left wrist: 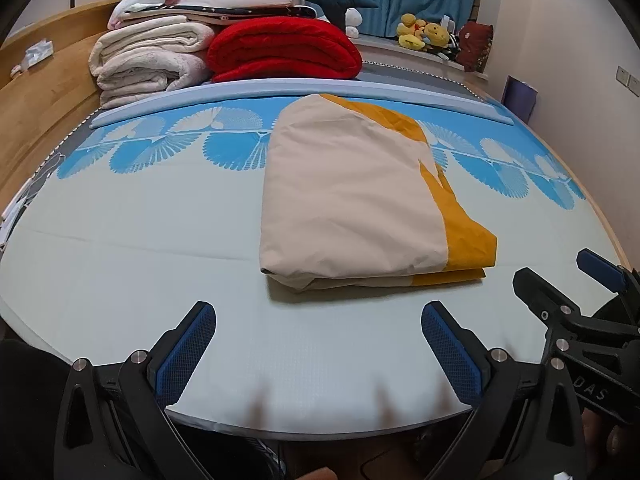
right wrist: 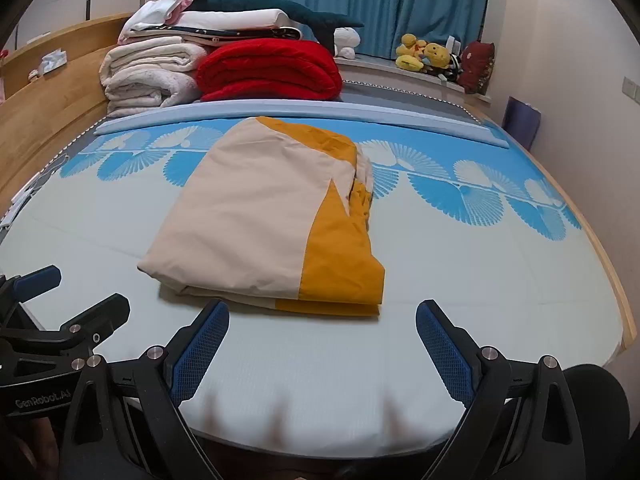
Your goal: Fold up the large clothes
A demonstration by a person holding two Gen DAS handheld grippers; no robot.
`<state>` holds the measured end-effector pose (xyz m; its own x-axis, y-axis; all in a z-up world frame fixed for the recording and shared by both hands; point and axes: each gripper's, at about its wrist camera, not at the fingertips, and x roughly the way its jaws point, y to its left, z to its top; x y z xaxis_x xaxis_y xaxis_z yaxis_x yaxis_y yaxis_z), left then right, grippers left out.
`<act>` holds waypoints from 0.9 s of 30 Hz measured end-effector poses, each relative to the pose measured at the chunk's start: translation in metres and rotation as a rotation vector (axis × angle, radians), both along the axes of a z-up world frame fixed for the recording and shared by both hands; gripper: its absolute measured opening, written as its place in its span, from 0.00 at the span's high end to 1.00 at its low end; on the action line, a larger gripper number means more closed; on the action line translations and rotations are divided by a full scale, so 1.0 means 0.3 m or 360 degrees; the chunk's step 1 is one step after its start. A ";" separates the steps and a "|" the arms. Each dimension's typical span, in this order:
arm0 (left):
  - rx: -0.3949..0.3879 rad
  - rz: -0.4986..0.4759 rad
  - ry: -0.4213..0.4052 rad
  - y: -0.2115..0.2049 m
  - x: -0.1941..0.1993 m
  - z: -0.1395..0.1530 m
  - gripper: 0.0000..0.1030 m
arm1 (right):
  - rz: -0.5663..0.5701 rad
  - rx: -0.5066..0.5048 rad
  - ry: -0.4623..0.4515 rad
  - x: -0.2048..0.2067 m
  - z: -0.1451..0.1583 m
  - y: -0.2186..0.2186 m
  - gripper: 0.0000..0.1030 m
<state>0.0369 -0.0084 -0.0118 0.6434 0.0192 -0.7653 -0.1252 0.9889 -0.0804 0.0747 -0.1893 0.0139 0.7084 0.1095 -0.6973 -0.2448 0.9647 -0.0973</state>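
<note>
The folded garment (left wrist: 352,200) is lying on the bed (left wrist: 140,240), at 12 o'clock from both tools. The left tool (left wrist: 319,350) and right tool (right wrist: 322,346) are standing wide, holding nothing. For any further fold, grip both near corners evenly.

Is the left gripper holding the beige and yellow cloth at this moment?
No. The left gripper is open with nothing between its blue pads, and the folded beige and yellow cloth lies on the bed ahead of it, untouched.

headboard (left wrist: 36,92): cut at left edge | shelf items (left wrist: 38,51): blurred
</note>
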 end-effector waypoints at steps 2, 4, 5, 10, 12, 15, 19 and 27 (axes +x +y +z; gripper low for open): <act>0.0003 -0.0013 -0.0001 -0.005 -0.001 0.001 0.01 | -0.0005 -0.0002 0.0005 0.002 -0.004 0.001 0.08; 0.0010 -0.0027 -0.0003 -0.011 -0.001 0.001 0.01 | -0.0010 0.0001 0.0008 0.005 -0.004 0.001 0.08; 0.0016 -0.0030 -0.0005 -0.014 -0.002 0.002 0.01 | -0.0007 -0.0002 0.0008 0.005 -0.005 0.001 0.08; 0.0011 -0.0027 -0.0002 -0.015 -0.001 0.001 0.01 | -0.0014 -0.0002 0.0009 0.006 -0.006 0.005 0.08; 0.0010 -0.0026 0.0000 -0.014 0.001 0.000 0.01 | -0.0013 -0.0006 0.0008 0.006 -0.006 0.005 0.08; 0.0010 -0.0026 0.0001 -0.014 0.001 0.000 0.01 | -0.0014 -0.0004 0.0009 0.005 -0.006 0.006 0.08; 0.0004 -0.0021 0.0008 -0.015 0.001 -0.003 0.01 | -0.0014 -0.0003 0.0010 0.006 -0.005 0.005 0.08; -0.0012 -0.0018 0.0018 -0.010 0.002 -0.008 0.01 | -0.0010 0.0001 0.0021 0.002 -0.018 0.004 0.08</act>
